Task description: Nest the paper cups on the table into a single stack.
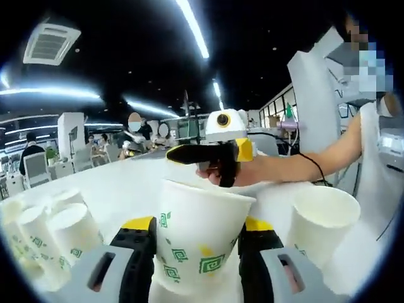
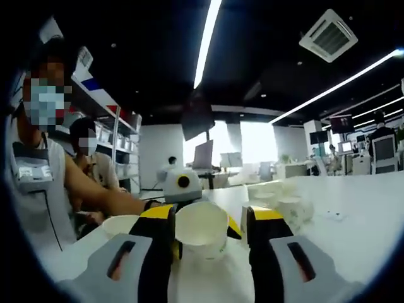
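My left gripper [image 1: 198,223] is shut on a white paper cup with green patterns [image 1: 201,243], held upright between its yellow-tipped jaws. Just beyond the cup's rim, a hand holds my right gripper [image 1: 211,154] facing it. In the right gripper view the same cup [image 2: 202,230] shows its open mouth in the gap between the jaws of my right gripper [image 2: 211,214], which stand wide apart and open. A lone cup [image 1: 322,221] stands on the white table [image 1: 126,183] to the right. Several more cups [image 1: 53,230] cluster at the left.
The person holding the grippers stands at the table's edge [image 1: 353,145], forearm reaching over it. The lone cup [image 2: 120,226] and the cluster of cups [image 2: 278,202] sit on either side of the right gripper view. Desks, chairs and other people lie beyond the table.
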